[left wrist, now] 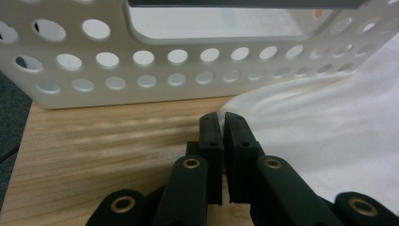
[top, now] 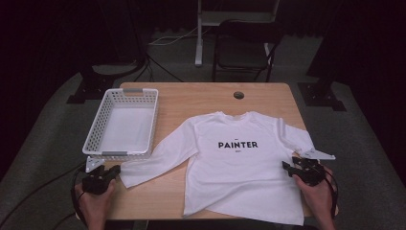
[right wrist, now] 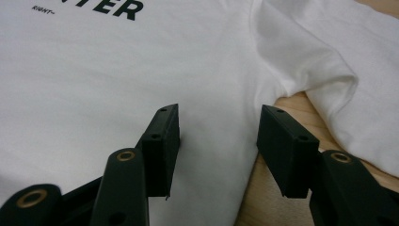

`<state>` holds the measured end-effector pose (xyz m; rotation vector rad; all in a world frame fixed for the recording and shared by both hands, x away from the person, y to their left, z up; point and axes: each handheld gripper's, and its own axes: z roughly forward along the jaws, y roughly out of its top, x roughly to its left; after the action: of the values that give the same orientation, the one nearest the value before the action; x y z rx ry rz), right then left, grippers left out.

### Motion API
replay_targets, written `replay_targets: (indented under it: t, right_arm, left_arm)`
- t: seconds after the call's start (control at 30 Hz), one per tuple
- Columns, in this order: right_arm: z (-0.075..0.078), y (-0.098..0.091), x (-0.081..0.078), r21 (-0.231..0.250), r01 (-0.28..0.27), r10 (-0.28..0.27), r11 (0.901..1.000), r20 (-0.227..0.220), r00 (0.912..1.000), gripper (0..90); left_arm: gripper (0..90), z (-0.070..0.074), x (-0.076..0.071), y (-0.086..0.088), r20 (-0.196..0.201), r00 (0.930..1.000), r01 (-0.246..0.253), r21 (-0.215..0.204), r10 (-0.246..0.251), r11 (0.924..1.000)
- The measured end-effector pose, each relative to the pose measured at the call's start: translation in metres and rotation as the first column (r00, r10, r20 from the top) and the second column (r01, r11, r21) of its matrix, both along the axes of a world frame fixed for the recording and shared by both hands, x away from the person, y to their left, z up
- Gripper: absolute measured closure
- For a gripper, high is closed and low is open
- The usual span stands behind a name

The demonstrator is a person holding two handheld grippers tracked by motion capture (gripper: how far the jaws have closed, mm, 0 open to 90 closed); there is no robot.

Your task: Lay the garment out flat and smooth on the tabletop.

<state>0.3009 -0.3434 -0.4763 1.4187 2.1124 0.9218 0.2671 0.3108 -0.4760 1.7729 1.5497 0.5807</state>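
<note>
A white long-sleeved shirt (top: 239,167) printed "PAINTER" lies flat, front up, on the wooden table (top: 191,96). Its left sleeve (top: 153,163) stretches toward the near left, the cuff ending by my left gripper (top: 114,171). In the left gripper view that gripper (left wrist: 221,117) is shut with nothing between its jaws, its tips at the cuff's edge (left wrist: 320,127). My right gripper (top: 288,166) is at the shirt's right side. In the right gripper view it (right wrist: 219,113) stands open just over the shirt body's side edge (right wrist: 94,70), below the folded right sleeve (right wrist: 329,61).
A white perforated basket (top: 95,129) stands at the table's left, just beyond my left gripper; its wall (left wrist: 117,84) is close ahead. A round hole (top: 238,95) is in the table's far edge. A black chair (top: 242,48) stands behind the table.
</note>
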Motion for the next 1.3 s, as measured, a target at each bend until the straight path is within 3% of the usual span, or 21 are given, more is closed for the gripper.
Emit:
replay_targets:
  t: [0.17,0.73,0.97,1.1,1.3]
  right_arm:
    - [-0.001,-0.009,0.002,0.018,0.01,-0.01,0.9998,0.004,0.9999,48.1]
    - [-0.001,-0.022,-0.002,0.014,0.053,-0.053,0.9985,0.006,0.9986,48.5]
    - [0.001,-0.017,-0.011,-0.023,0.057,-0.056,0.9981,0.032,0.9979,48.9]
    - [0.004,-0.016,-0.018,-0.009,0.058,-0.057,0.9983,0.053,0.9969,48.8]
    - [0.014,-0.008,-0.028,-0.038,0.033,-0.03,0.9987,0.08,0.9964,48.3]
  left_arm:
    - [87.2,0.0,0.001,0.002,0.002,1.0,-0.005,-0.001,0.005,1.0]
    - [85.6,0.001,-0.003,0.007,0.016,0.9991,-0.04,-0.003,0.04,0.9992]
    - [76.9,0.021,-0.021,0.005,0.099,0.995,0.0,-0.057,0.005,0.9984]
    - [74.3,0.029,-0.027,-0.005,0.122,0.9923,0.03,-0.058,-0.022,0.9979]
    - [68.8,0.031,-0.031,-0.027,0.132,0.9881,0.084,-0.039,-0.078,0.9957]
